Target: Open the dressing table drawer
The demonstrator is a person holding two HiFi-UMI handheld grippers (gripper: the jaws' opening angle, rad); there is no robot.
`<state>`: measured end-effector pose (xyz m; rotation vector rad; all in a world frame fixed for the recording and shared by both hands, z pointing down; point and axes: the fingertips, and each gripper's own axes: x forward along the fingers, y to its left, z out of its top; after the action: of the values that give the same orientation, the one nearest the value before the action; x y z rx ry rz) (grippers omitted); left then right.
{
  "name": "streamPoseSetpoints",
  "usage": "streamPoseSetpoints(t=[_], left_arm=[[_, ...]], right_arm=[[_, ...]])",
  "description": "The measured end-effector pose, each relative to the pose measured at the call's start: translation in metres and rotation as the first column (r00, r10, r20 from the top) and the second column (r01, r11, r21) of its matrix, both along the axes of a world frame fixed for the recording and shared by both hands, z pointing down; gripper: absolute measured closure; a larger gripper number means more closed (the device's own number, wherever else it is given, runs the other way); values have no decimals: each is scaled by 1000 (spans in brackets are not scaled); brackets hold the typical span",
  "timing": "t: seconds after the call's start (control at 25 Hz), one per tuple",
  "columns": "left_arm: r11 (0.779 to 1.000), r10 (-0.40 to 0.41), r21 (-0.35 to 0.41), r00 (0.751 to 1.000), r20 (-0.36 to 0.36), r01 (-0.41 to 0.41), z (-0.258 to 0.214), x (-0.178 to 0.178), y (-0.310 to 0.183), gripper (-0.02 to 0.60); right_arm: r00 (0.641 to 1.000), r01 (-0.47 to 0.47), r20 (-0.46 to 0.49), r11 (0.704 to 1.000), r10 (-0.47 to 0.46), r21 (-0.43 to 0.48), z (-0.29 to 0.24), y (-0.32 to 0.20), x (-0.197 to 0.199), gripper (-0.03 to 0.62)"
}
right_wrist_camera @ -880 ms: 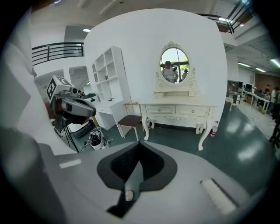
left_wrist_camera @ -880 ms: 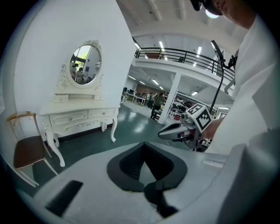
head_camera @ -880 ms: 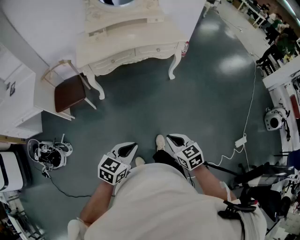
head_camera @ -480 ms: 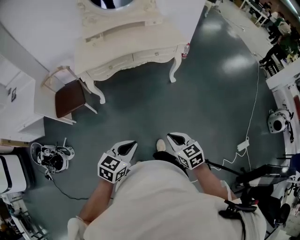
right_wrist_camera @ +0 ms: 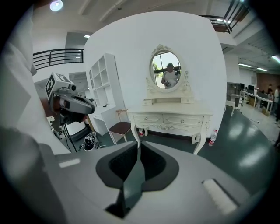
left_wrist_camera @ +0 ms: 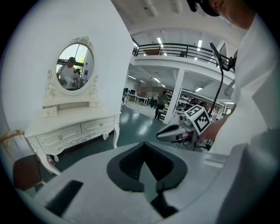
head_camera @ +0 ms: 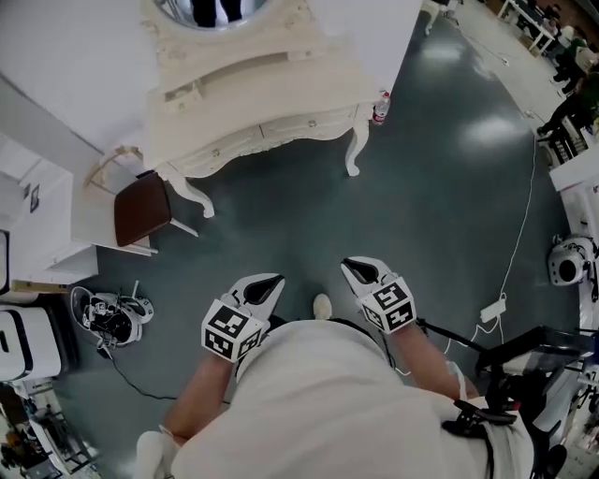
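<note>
The cream dressing table stands against the white wall at the top of the head view, with an oval mirror above it. Its two drawers are closed, each with a small knob. My left gripper and right gripper hang side by side in front of my body, well short of the table, over the dark floor. Both are shut with nothing between the jaws. In the left gripper view the table lies far left; in the right gripper view the table lies straight ahead.
A chair with a brown seat stands left of the table, beside a white shelf unit. A bottle stands by the table's right leg. A small device with cables lies at the left, and a white cable with a power strip at the right.
The table has drawn nearer and sits lower in the head view as the person steps forward. Both grippers keep the same pose in front of the body, still shut.
</note>
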<state>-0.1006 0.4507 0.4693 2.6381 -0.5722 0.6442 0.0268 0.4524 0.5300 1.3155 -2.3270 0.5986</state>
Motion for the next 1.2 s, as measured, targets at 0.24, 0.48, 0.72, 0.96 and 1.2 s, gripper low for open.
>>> streamPoseSetpoints(t=[0.24, 0.48, 0.72, 0.96, 1.2], left_arm=[[1000, -14, -16, 1000, 1, 14, 3, 32, -42, 578], [999, 1, -33, 1000, -11, -1, 17, 42, -116, 580], [997, 58, -46, 998, -38, -60, 16, 47, -221, 578], [993, 117, -15, 991, -61, -118, -2, 43, -320, 578], [994, 100, -33, 994, -42, -101, 0, 14, -387, 578]], right_arm=[[999, -37, 36, 999, 38, -32, 14, -45, 38, 576], [997, -66, 34, 997, 68, -51, 31, -110, 48, 576], [993, -120, 7, 991, 120, -58, 21, -207, 49, 576], [983, -183, -14, 982, 182, -46, 10, -313, 54, 566], [965, -262, -8, 965, 261, -21, 5, -400, 60, 565]])
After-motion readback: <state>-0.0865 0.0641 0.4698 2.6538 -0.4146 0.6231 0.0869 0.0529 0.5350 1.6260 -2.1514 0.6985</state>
